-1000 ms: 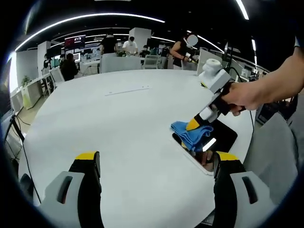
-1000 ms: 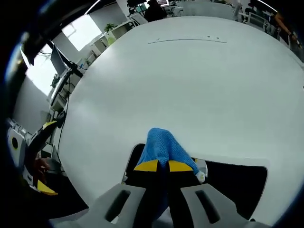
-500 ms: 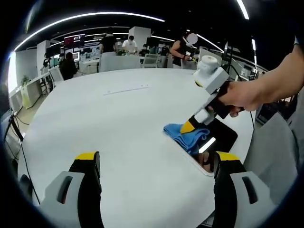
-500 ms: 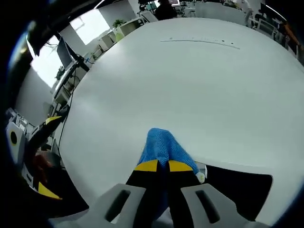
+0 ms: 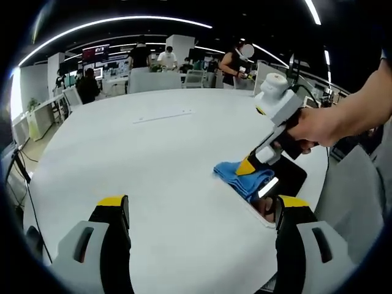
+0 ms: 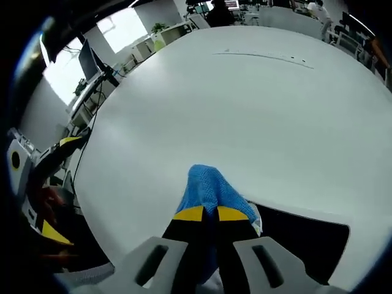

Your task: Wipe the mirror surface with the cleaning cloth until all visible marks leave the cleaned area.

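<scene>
Two tongs, right tongs gripping blue cloth, mirror

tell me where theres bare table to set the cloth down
Most of the white table is bare, from the seam strip down to the left hand-held gripper. It is crowded at the mirror, where the right hand-held gripper holds the blue cloth.

The right gripper, held in a person's hand, pinched its jaws tight; the left gripper gaped wide.
</scene>
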{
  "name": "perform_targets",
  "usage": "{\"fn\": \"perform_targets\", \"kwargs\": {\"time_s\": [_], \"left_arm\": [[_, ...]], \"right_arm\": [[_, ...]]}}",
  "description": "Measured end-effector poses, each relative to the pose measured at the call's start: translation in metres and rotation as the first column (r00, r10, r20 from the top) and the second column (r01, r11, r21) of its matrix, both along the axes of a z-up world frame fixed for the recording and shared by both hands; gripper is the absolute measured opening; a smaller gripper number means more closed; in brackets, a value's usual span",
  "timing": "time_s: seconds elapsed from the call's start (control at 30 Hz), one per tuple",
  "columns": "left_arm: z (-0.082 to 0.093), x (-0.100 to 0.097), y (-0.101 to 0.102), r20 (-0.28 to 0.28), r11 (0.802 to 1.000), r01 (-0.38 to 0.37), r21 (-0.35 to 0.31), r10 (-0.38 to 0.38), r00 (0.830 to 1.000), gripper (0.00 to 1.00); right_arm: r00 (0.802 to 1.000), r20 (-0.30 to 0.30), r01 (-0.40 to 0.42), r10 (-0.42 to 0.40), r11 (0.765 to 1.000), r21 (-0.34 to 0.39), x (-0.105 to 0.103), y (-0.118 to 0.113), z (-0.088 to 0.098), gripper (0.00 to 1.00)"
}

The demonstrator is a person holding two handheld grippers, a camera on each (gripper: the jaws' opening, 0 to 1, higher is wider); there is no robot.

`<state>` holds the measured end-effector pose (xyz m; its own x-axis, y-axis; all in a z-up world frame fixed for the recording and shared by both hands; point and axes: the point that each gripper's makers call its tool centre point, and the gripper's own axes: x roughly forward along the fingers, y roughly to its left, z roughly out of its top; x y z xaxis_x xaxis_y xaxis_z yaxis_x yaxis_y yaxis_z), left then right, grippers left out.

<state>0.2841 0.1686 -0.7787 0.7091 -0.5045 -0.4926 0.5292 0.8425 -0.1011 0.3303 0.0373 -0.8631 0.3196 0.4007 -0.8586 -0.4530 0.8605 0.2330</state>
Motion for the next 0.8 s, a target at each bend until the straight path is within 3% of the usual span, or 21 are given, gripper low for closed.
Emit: {"fn": "perform_targets", "kwargs": {"time_s": [0.8], "left_arm": [[0.003,-0.006,-0.009,0.004,1.0,0.012,0.007,-0.012,1.0,0.99]], "right_arm": [[0.998,0.005,-0.06,0.06,0.998,-0.014,-0.03,0.003,0.001,0.0]]}}
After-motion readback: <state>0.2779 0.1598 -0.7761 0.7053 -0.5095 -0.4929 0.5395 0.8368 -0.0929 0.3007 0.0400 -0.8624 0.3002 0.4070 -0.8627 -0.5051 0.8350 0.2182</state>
